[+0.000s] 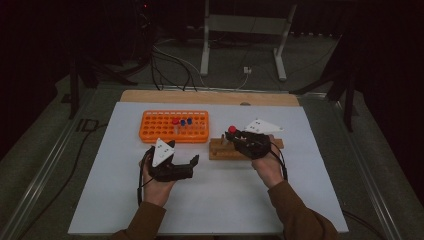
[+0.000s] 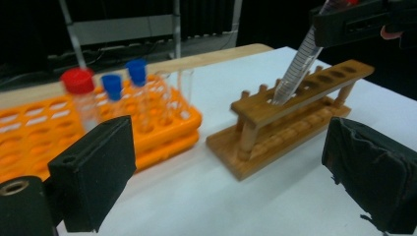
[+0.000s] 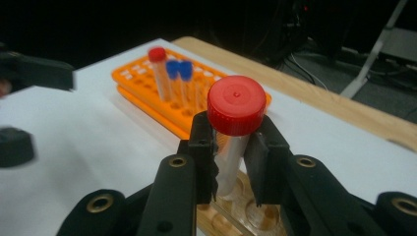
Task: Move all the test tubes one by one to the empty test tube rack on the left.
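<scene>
A dark room with cables and a metal frame on the floor lies behind the bench [image 1: 210, 200], a white sheet with a wooden strip along its far edge. Near the far edge, left of the middle, lies the orange rack [image 1: 174, 126], carrying a red-capped tube [image 2: 81, 96] and two blue-capped tubes [image 2: 114, 91] at its right half. Just right of it, nearer the middle of the bench, stands the wooden rack [image 1: 235, 149].

The right gripper [image 3: 231, 162] is clenched on a tube [image 3: 230, 157] with a red cap [image 3: 236, 105], the pads pressing its clear body just under the cap. The tube leans, its lower end in a hole at the wooden rack's left end.

The left gripper [image 1: 187, 162] hovers over the bench in front of the orange rack, jaws released and wide apart, with nothing between them.
</scene>
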Motion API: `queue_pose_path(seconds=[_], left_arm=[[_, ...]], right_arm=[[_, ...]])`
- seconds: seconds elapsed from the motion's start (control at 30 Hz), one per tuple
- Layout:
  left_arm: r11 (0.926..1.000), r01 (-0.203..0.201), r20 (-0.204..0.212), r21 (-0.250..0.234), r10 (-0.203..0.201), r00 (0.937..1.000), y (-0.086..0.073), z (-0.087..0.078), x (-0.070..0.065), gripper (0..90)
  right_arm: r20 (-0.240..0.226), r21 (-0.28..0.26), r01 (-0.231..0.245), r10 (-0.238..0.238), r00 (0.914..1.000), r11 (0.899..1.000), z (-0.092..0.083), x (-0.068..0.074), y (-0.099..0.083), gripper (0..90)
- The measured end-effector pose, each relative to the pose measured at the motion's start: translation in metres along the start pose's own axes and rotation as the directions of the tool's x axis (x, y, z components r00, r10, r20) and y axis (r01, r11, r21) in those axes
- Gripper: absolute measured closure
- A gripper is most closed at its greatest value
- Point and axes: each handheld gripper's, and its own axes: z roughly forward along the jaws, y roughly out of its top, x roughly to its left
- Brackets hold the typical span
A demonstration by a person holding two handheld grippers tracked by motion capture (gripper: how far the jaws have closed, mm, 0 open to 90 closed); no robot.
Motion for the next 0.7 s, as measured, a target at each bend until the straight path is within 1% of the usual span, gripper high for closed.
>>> queue_pose_path(seconds=[0.1, 0.2, 0.27, 0.33, 0.43, 0.53, 0.63, 0.7], left_arm=[[0.9998, -0.017, 0.013, -0.012, 0.017, 0.9998, 0.007, 0.005, -0.007, 7.7], [0.9994, -0.029, 0.033, -0.02, 0.03, 0.999, 0.013, 0.009, -0.014, 8.8], [0.9991, -0.036, 0.046, -0.021, 0.037, 0.9983, 0.016, 0.013, -0.018, 9.7], [0.9988, -0.045, 0.056, -0.021, 0.046, 0.9974, 0.018, 0.016, -0.022, 11.7], [0.9982, -0.055, 0.08, -0.025, 0.057, 0.9952, 0.021, 0.021, -0.028, 16.7], [0.9972, -0.074, 0.09, -0.009, 0.075, 0.9931, 0.022, 0.027, -0.032, 19.4], [0.9966, -0.082, 0.086, 0.01, 0.081, 0.993, 0.021, 0.033, -0.035, 25.6], [0.9959, -0.088, 0.085, 0.02, 0.086, 0.9927, 0.02, 0.036, -0.036, 34.8]], right_arm=[[0.006, 0.008, 0.035, -0.035, 0.9994, 0.999, -0.004, 0.006, 0.006, 74.7], [0.009, 0.003, 0.053, -0.053, 0.9986, 0.999, -0.007, 0.01, 0.009, 74.7], [-0.024, -0.011, 0.036, -0.036, 0.999, 0.999, -0.009, 0.011, 0.011, 74.7], [-0.035, -0.01, 0.043, -0.043, 0.9984, 0.999, -0.01, 0.014, 0.012, 74.7], [-0.056, 0.008, 0.049, -0.048, 0.9973, 0.999, -0.008, 0.02, 0.012, 74.8], [-0.087, 0.012, 0.038, -0.037, 0.9955, 0.999, -0.005, 0.024, 0.012, 74.8], [-0.112, 0.013, 0.025, -0.023, 0.9935, 1.0, -0.002, 0.028, 0.011, 74.8], [-0.124, 0.019, 0.02, -0.017, 0.9922, 1.0, -0.001, 0.03, 0.011, 74.8]])
